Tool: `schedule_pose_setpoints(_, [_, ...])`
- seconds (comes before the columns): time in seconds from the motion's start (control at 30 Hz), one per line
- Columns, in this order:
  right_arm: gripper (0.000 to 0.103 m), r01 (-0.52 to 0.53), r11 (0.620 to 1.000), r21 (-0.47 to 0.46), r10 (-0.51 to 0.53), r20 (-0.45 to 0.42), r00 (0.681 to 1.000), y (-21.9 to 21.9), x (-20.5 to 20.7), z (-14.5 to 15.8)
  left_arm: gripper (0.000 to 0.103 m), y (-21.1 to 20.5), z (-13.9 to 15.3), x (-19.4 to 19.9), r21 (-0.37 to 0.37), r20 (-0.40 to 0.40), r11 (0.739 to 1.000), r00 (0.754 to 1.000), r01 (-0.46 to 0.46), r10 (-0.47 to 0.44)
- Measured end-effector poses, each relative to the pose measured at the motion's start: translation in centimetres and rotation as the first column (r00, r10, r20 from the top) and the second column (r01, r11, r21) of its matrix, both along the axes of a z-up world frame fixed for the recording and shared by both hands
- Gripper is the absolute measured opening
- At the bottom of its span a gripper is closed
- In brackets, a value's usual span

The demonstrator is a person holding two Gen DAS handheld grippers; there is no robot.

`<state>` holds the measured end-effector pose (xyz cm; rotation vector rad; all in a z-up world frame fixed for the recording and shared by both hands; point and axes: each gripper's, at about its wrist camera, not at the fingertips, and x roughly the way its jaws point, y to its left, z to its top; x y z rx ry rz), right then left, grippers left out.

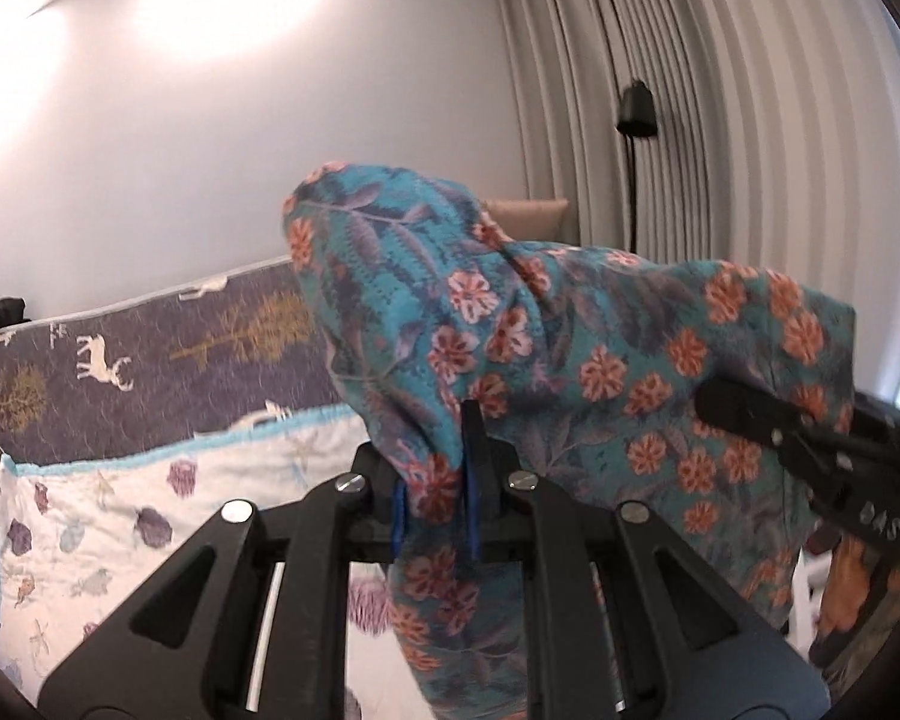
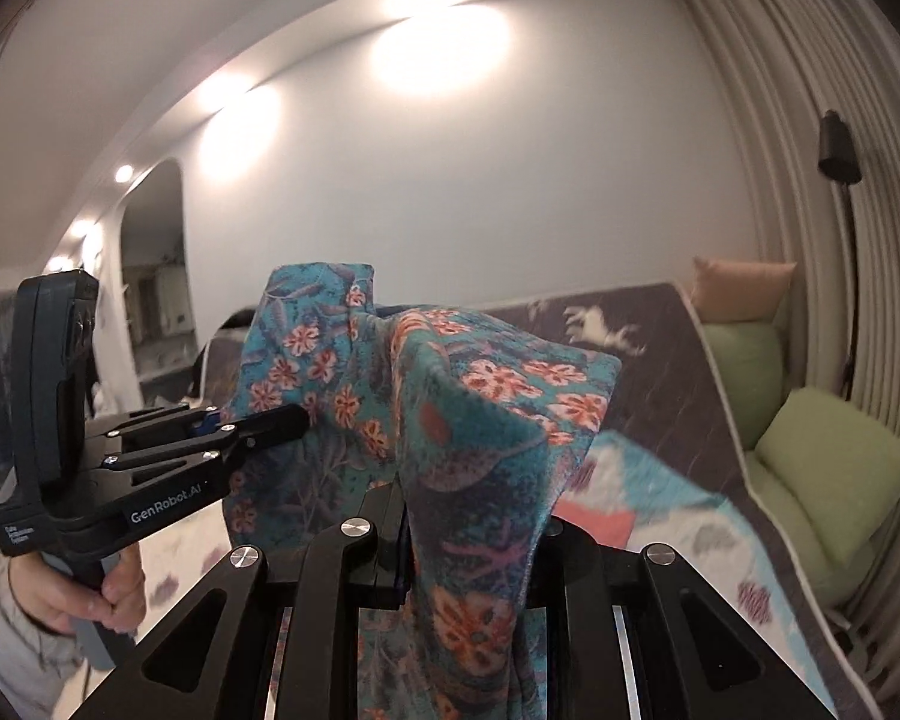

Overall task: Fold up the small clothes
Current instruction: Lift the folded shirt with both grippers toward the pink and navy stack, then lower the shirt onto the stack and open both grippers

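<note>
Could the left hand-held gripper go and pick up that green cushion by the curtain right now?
Probably not: the left hand-held gripper is shut on the floral garment, as is the right hand-held gripper, and the green cushion sits apart.

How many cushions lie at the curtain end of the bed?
3 in the right wrist view: a peach fabric cushion farthest back, a pale green cushion below it, and another green cushion nearest. More may be hidden behind the teal floral garment.

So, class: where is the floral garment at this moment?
The floral garment is held up in the air above the bed, pinched between the left tongs and the right tongs, in the centre of both wrist views.
</note>
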<state>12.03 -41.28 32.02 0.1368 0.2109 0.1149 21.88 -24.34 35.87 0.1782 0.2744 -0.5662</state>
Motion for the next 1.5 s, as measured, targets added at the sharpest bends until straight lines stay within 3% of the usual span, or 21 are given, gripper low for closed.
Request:
schedule_pose_setpoints(0.1, [0.019,0.027,0.999,0.022,-0.028,0.034,0.999,-1.1,1.4,2.4,0.017,-1.6,1.8,1.5,0.01,0.037,1.0,0.999,-0.02,0.02])
schedule_pose_setpoints(0.2, [0.019,0.055,0.998,0.032,-0.057,0.055,0.997,-2.3,3.2,3.0,0.017,-3.3,1.7,3.3,0.035,0.064,0.998,0.997,-0.045,0.042])
schedule_pose_setpoints(0.33, [0.019,0.08,0.995,0.059,-0.082,0.039,0.996,-3.9,6.4,1.4,0.017,-5.7,0.4,6.4,0.072,0.057,0.995,0.997,-0.063,0.059])
schedule_pose_setpoints(0.5, [0.019,0.091,0.988,0.126,-0.089,-0.02,0.996,-6.9,12.4,-1.9,0.017,-8.3,-3.3,11.9,0.127,0.035,0.987,0.995,-0.095,0.091])
schedule_pose_setpoints(0.6, [0.019,0.081,0.979,0.185,-0.07,-0.064,0.995,-8.4,16.3,-4.6,0.018,-9.8,-7.1,16.3,0.167,0.012,0.977,0.991,-0.136,0.136])
schedule_pose_setpoints(0.73, [0.021,0.089,0.968,0.235,-0.05,-0.167,0.985,-10.3,23.6,-11.0,0.018,-11.7,-13.9,23.2,0.253,-0.029,0.946,0.976,-0.201,0.216])
schedule_pose_setpoints(0.8, [0.032,0.124,0.971,0.205,-0.07,-0.252,0.965,-10.8,28.0,-14.8,0.018,-12.5,-18.5,26.9,0.302,-0.07,0.925,0.963,-0.229,0.261])
schedule_pose_setpoints(0.9, [0.037,0.248,0.966,0.07,-0.188,-0.467,0.864,-11.5,34.8,-21.9,0.018,-13.5,-25.0,30.7,0.413,-0.103,0.872,0.937,-0.264,0.332])
schedule_pose_setpoints(0.93, [0.037,0.272,0.962,0.031,-0.218,-0.517,0.828,-11.5,36.4,-24.3,0.018,-13.6,-27.4,31.6,0.456,-0.109,0.851,0.933,-0.261,0.344])
schedule_pose_setpoints(0.97, [0.04,0.275,0.961,0.016,-0.223,-0.539,0.812,-11.6,37.2,-26.0,0.018,-13.5,-29.5,32.2,0.489,-0.106,0.836,0.934,-0.25,0.342])
schedule_pose_setpoints(1.0, [0.043,0.274,0.962,0.017,-0.221,-0.544,0.81,-11.7,37.6,-27.7,0.016,-13.2,-30.6,32.3,0.483,-0.11,0.843,0.939,-0.237,0.326])
schedule_pose_setpoints(1.07, [0.051,0.283,0.957,0.061,-0.22,-0.486,0.846,-11.8,36.4,-29.4,0.014,-11.8,-31.0,32.7,0.372,-0.163,0.9,0.938,-0.229,0.306])
schedule_pose_setpoints(1.1, [0.052,0.28,0.955,0.094,-0.204,-0.479,0.854,-12.2,36.2,-29.9,0.014,-11.4,-31.1,32.9,0.338,-0.198,0.915,0.934,-0.22,0.298])
schedule_pose_setpoints(1.2, [0.054,0.277,0.946,0.168,-0.167,-0.482,0.86,-13.1,36.1,-30.5,0.015,-11.7,-31.3,33.2,0.333,-0.234,0.919,0.926,-0.211,0.298])
schedule_pose_setpoints(1.33, [0.057,0.291,0.946,0.142,-0.189,-0.488,0.852,-12.9,36.6,-30.3,0.017,-12.1,-31.4,33.0,0.352,-0.226,0.912,0.926,-0.212,0.302])
schedule_pose_setpoints(1.43, [0.063,0.311,0.942,0.123,-0.215,-0.489,0.845,-12.8,36.2,-29.6,0.035,-10.8,-30.8,32.5,0.342,-0.212,0.912,0.927,-0.226,0.309])
schedule_pose_setpoints(1.5, [0.069,0.317,0.942,0.108,-0.228,-0.485,0.844,-12.7,34.4,-28.4,0.055,-9.7,-29.9,31.6,0.322,-0.214,0.92,0.93,-0.222,0.299])
